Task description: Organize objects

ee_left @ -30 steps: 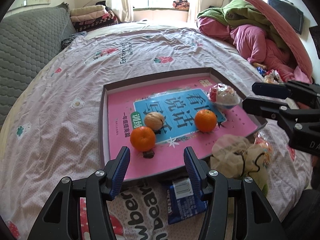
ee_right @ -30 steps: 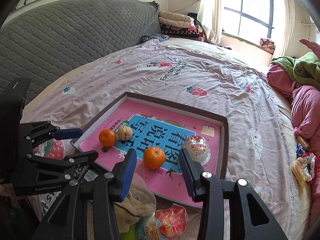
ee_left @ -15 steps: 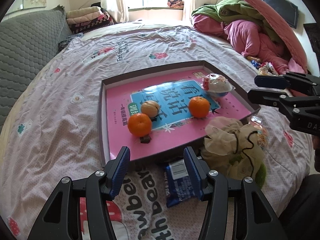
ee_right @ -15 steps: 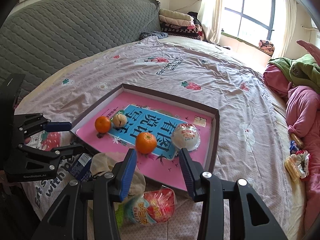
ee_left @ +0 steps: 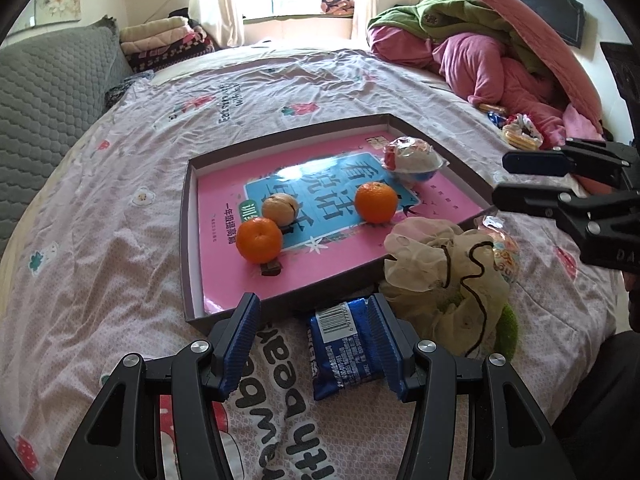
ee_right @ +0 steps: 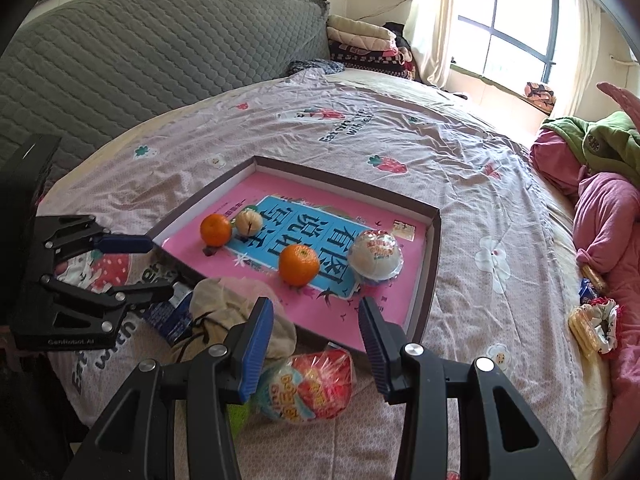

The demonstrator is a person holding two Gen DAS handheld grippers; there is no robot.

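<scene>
Against the frames a second back, both my wrist views have pulled away from the box: the tray (ee_left: 188, 240) sat low by the left gripper's fingertips then, now it sits mid-frame, and the blue snack packet (ee_left: 344, 352) at the bottom centre of the left view is almost fully exposed rather than half cut off. In the right view the red-and-blue snack bag (ee_right: 308, 384) has likewise come up into sight between the fingers. Jaw gaps look unchanged. The left gripper (ee_left: 312, 340) stands moderately wide, empty, hovering with the blue packet under its right finger – not pinched. The right gripper (ee_right: 316, 340) is narrower, also empty, over the snack bag. Container: a shallow dark-rimmed tray on the bedspread (ee_left: 100, 220) with a pink-and-blue book cover (ee_left: 332, 268) as its floor. Inside it – one orange (ee_left: 259, 239) at lower left of the tray with a small dark scrap (ee_left: 272, 268) just in front, a peeled orange (ee_left: 280, 209) touching behind it, a second orange (ee_left: 376, 202) toward the right, and a wrapped white cup snack (ee_left: 412, 158) in the upper right corner. Outside, just beside the tray's near-right corner, a beige drawstring pouch (ee_left: 444, 280) slumps on the bedspread, the snack bag against it.
</scene>
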